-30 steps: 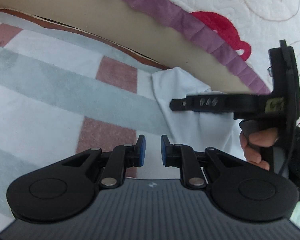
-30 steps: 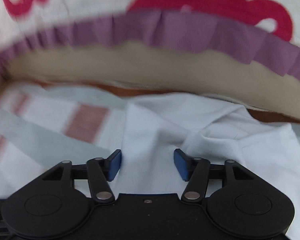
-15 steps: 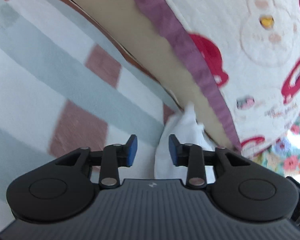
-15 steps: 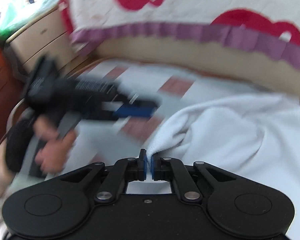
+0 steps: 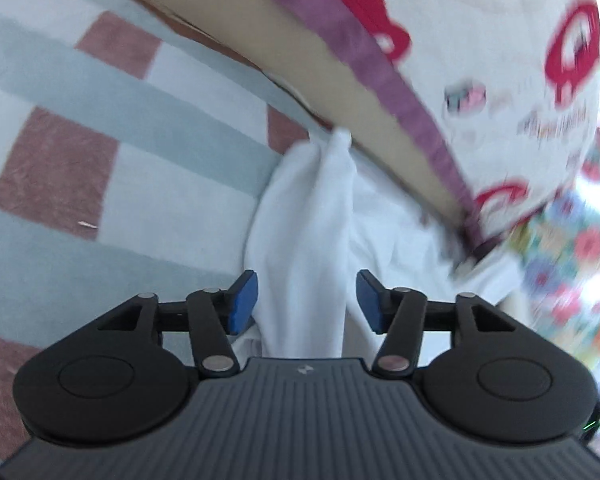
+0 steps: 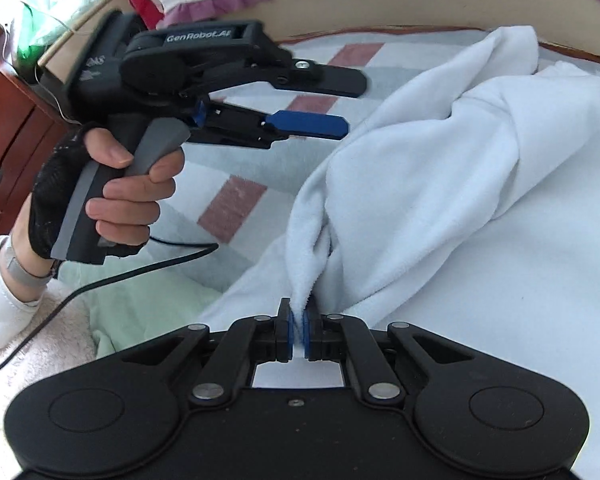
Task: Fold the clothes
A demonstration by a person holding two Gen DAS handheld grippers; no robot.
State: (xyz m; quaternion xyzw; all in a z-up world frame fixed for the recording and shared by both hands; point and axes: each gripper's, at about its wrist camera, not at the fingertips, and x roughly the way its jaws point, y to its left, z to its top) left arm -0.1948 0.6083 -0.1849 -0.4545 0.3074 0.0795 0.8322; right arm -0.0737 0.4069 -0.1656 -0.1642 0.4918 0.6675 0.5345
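A white fleece garment [image 6: 440, 184] lies rumpled on a striped blanket [image 6: 204, 168]. My right gripper [image 6: 298, 330] is shut on a pinched fold of its near edge, and the cloth rises from the jaws in a twisted ridge. In the left wrist view my left gripper [image 5: 306, 300] stands open, its blue pads [image 5: 244, 300] on either side of a raised fold of the white garment [image 5: 312, 216], not pressing it. From the right wrist view the left gripper [image 6: 308, 104] hovers just left of the garment, held by a person's hand [image 6: 128, 192].
A quilted cover with a purple frill [image 5: 384, 64] and red prints drapes over the bed's edge beyond the garment. Behind the hand stand a wooden cabinet [image 6: 4, 128] and a pale green cloth [image 6: 140, 304]. A black cable [image 6: 112, 280] trails from the left gripper's handle.
My right gripper shut on the garment's edge and pulled it back, raising a fold. The left gripper opened wider and moved onto the garment.
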